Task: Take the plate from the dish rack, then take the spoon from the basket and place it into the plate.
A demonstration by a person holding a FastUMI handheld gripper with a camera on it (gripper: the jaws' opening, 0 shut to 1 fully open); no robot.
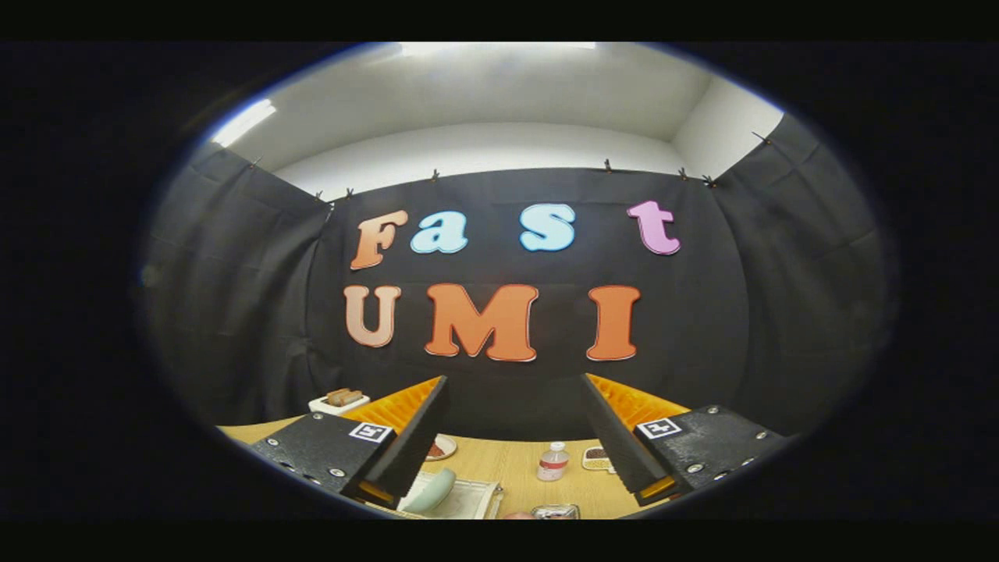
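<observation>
While the gripper (515, 437) hangs above the tabletop (507, 468) with fingers spread wide and empty, a small bottle (552, 461) stands between them; the plate (442, 446) sits beside the left finger (414, 437).

Camera looks level over the table (507, 468) toward the booth wall (507, 390).

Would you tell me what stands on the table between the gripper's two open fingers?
In the gripper view, a small clear bottle stands on the wooden table between the open gripper fingers, beyond them.
</observation>
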